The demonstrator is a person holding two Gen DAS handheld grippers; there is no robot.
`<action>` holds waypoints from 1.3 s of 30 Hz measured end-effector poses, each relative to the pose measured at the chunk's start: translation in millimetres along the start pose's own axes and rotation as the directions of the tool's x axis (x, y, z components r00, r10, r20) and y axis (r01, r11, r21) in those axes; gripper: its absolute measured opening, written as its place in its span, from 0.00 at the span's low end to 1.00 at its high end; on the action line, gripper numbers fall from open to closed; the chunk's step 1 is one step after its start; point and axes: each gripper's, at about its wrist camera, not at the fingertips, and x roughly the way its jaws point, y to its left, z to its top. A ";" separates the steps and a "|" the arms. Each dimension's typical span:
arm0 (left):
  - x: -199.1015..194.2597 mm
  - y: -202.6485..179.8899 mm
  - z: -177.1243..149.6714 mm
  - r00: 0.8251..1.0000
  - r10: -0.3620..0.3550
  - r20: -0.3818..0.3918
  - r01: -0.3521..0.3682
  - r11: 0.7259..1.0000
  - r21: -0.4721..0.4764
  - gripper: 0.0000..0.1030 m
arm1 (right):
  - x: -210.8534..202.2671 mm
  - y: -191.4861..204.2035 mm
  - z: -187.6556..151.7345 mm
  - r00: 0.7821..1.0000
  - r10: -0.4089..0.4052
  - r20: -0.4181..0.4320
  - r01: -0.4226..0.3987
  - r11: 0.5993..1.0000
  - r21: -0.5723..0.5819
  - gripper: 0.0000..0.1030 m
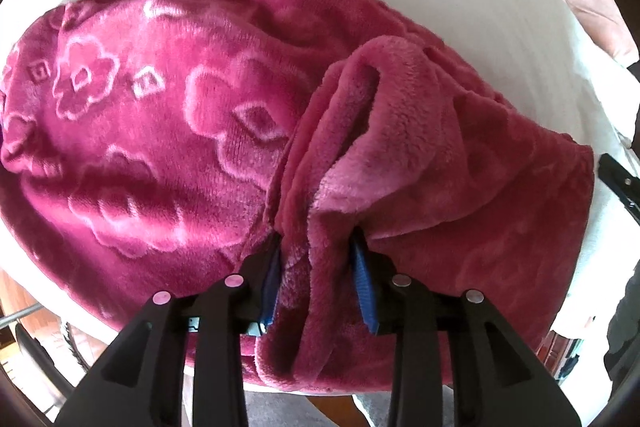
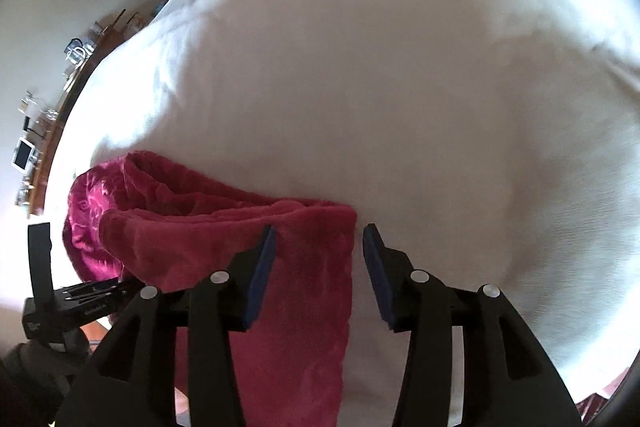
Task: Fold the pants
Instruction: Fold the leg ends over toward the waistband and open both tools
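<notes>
- The pants [image 1: 168,131], magenta fleece, lie spread on the white bed [image 1: 460,11]; only the left wrist view shows their embossed flowers.
- Only the right wrist view shows the bed's bare expanse beyond the pants.
- Left gripper [image 1: 318,259] pinches a bunched fold of the pants.
- Right gripper [image 2: 320,247] hangs over the pants' edge, jaws apart, holding nothing.

Left wrist view looks forward along the left claw [image 1: 316,263], pressed close against the pants [image 1: 180,115]. Right wrist view sits higher, facing across the bed [image 2: 400,67]; both share the pants.
</notes>
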 end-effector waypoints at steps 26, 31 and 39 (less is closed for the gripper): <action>-70.6 60.0 1.3 0.985 0.093 0.145 -0.098 0.995 0.029 0.55 | 95.5 155.0 -21.8 0.986 -0.053 -0.158 0.009 0.964 -0.266 0.50; -87.6 74.9 0.9 0.976 0.122 0.182 -0.131 0.991 0.040 0.55 | 76.7 170.2 -19.6 0.992 -0.057 -0.112 0.027 0.967 -0.253 0.50; -111.3 91.7 13.0 0.959 0.158 0.234 -0.177 0.982 0.063 0.56 | 72.7 228.6 -22.1 0.997 -0.051 -0.064 0.027 0.946 -0.323 0.50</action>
